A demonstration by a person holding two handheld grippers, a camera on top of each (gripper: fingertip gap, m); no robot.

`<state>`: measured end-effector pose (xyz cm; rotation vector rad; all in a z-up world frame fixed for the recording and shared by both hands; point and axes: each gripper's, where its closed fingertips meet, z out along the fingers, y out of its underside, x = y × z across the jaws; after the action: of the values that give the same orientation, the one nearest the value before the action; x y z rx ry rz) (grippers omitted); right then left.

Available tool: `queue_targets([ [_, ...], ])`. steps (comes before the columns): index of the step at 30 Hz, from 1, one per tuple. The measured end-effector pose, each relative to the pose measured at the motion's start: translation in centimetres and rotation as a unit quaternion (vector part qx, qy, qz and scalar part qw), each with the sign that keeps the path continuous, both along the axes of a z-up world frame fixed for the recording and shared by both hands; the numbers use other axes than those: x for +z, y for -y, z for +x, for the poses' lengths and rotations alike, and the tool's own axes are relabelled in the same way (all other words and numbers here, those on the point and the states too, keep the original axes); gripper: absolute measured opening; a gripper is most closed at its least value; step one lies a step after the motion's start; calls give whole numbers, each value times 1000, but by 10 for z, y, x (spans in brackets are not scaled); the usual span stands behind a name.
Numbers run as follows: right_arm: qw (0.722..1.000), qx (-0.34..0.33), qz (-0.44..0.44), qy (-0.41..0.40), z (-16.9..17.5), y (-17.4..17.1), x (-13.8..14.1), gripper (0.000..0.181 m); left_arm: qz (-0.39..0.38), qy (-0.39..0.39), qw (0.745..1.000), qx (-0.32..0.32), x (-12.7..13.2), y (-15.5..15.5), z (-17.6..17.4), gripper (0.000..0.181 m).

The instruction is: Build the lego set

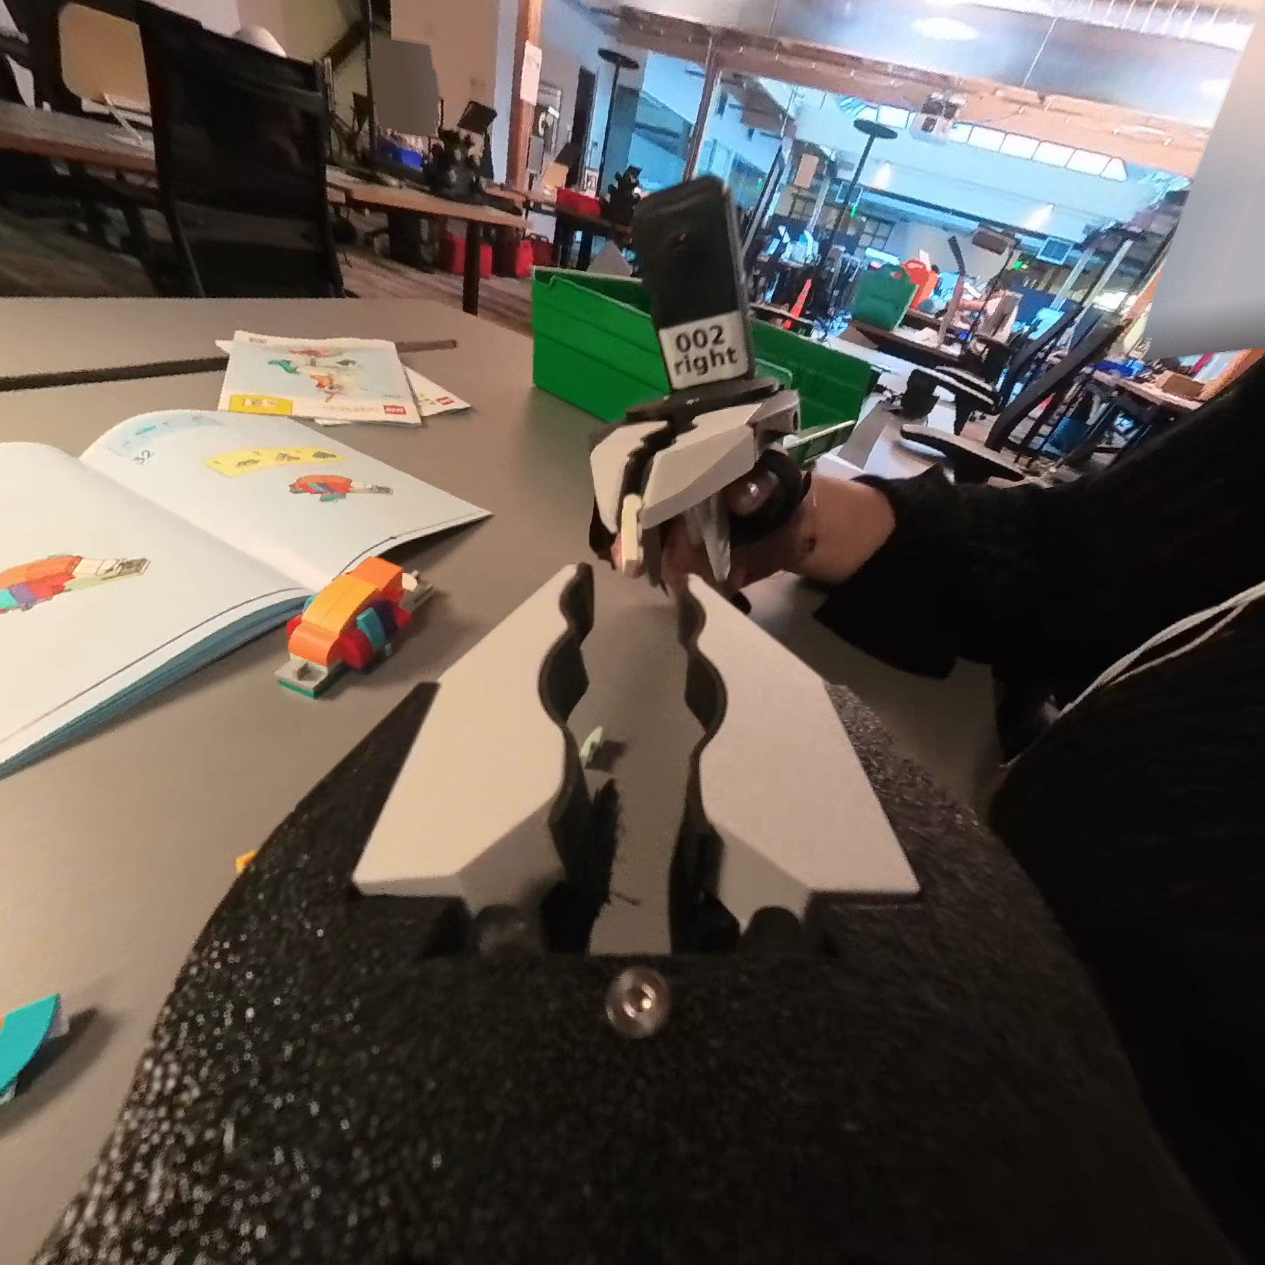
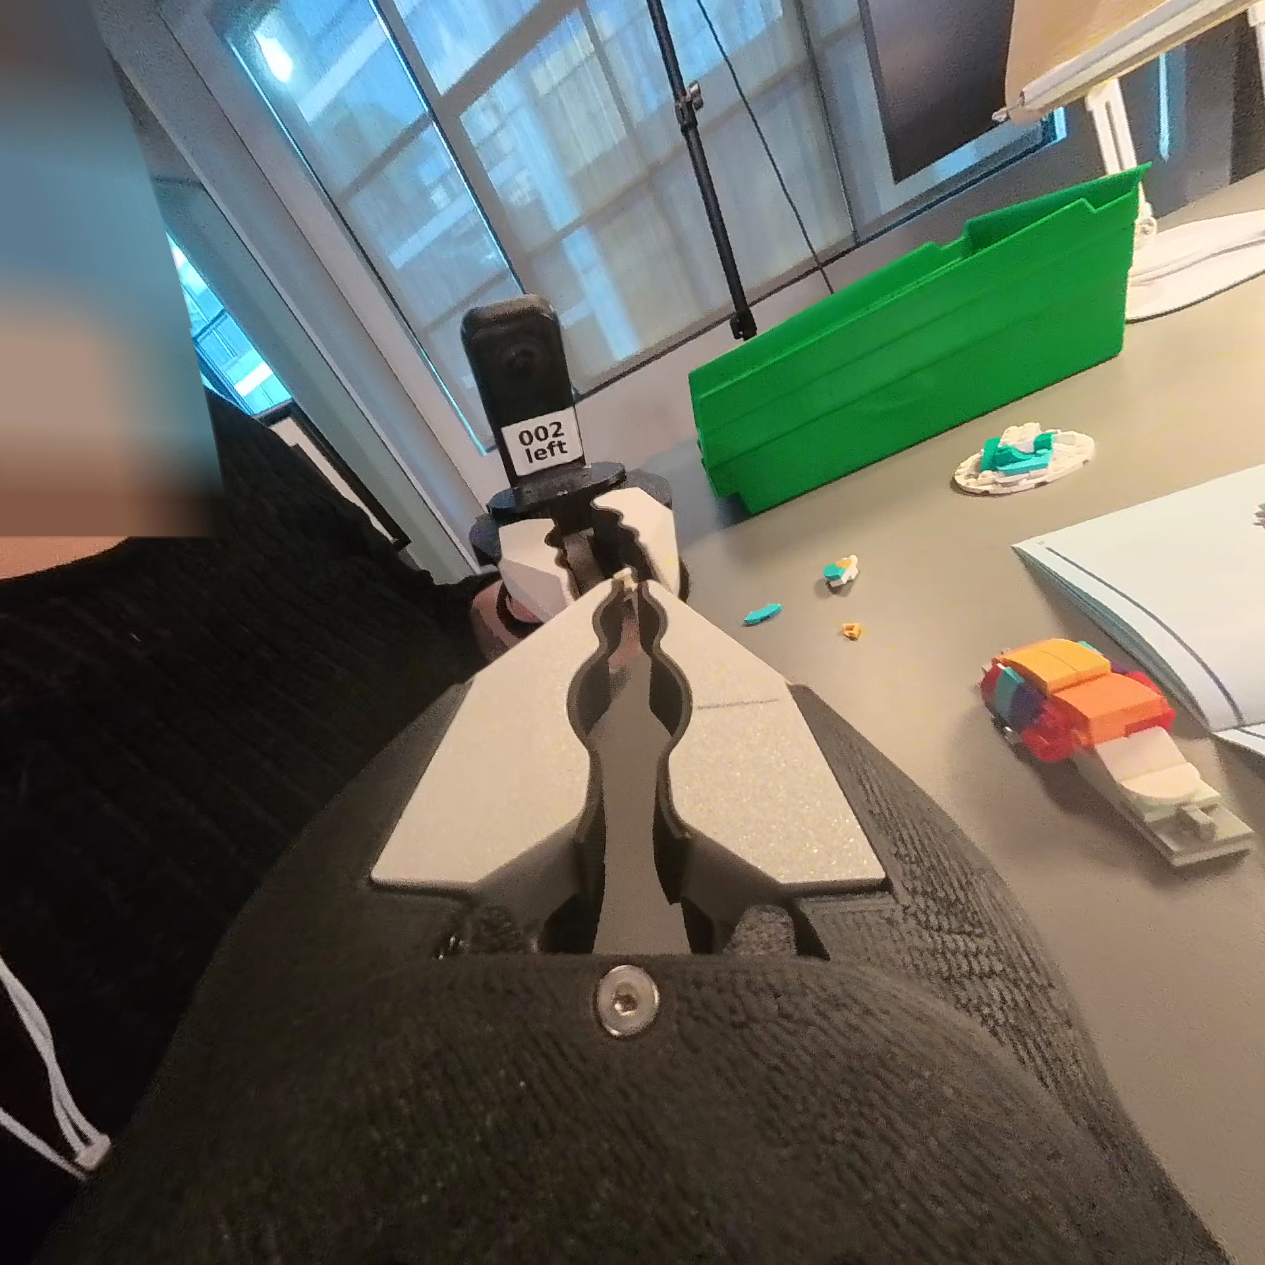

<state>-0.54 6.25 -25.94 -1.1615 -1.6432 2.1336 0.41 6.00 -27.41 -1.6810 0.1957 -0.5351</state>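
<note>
Two claws meet tip to tip above the grey worktop; right claw pinches a small white piece.

Left wrist view: left claw (image 1: 633, 582) narrowly parted, nothing between its fingers; right claw (image 1: 633, 541) at 12 o'clock, clamped on the white piece (image 1: 630, 530), a hand (image 1: 787, 520) behind it. Only here: open booklet (image 1: 205, 520) at 9 o'clock, leaflets (image 1: 322, 376) at 11, a pale green bit (image 1: 591, 746) on the worktop (image 1: 171, 855) under the fingers. Right wrist view adds a white disc build (image 2: 1020, 458) at 2 o'clock and loose bits (image 2: 842, 568) near centre. Model (image 1: 356, 616), orange, red and teal on a grey plate, lies beside the booklet, well apart from both claws. Green bin (image 2: 910, 369) behind. Room: open workshop with desks and chairs in one view, large windows (image 2: 547, 171) in the other.
</note>
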Motion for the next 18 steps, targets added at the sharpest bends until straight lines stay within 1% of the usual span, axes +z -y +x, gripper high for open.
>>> queue_targets([
  [2,1000,2,-8,-2,0,3,2,2,17,2,1000,7,6,-1,0,13],
  [3,1000,3,-11,-3,1,4,2,2,26,1,1000,12,9,-1,-1,4],
  [5,1000,1,-15,-7,1,4,3,2,25,-9,1000,14,9,-2,-2,4],
  [7,1000,-1,5,-5,0,4,-2,3,-3,-31,1000,6,3,-3,-2,3],
  [9,997,-15,74,-7,0,2,-12,4,-51,-76,996,-7,-7,-3,-4,3],
  [10,991,-27,133,-14,-1,1,-18,9,-85,-114,990,-10,-16,-3,-8,3],
  [12,962,-47,267,-34,0,-2,-29,19,-150,-197,969,-27,-34,1,-13,3],
  [13,945,-44,321,-42,2,1,-33,21,-173,-235,956,-37,-40,4,-14,3],
  [14,933,-35,357,-45,5,5,-36,22,-193,-266,943,-53,-46,7,-13,3],
  [16,921,-19,386,-46,8,13,-41,20,-215,-304,924,-81,-52,12,-7,3],
  [18,914,-8,402,-41,10,18,-47,20,-218,-322,915,-104,-53,14,0,3],
])
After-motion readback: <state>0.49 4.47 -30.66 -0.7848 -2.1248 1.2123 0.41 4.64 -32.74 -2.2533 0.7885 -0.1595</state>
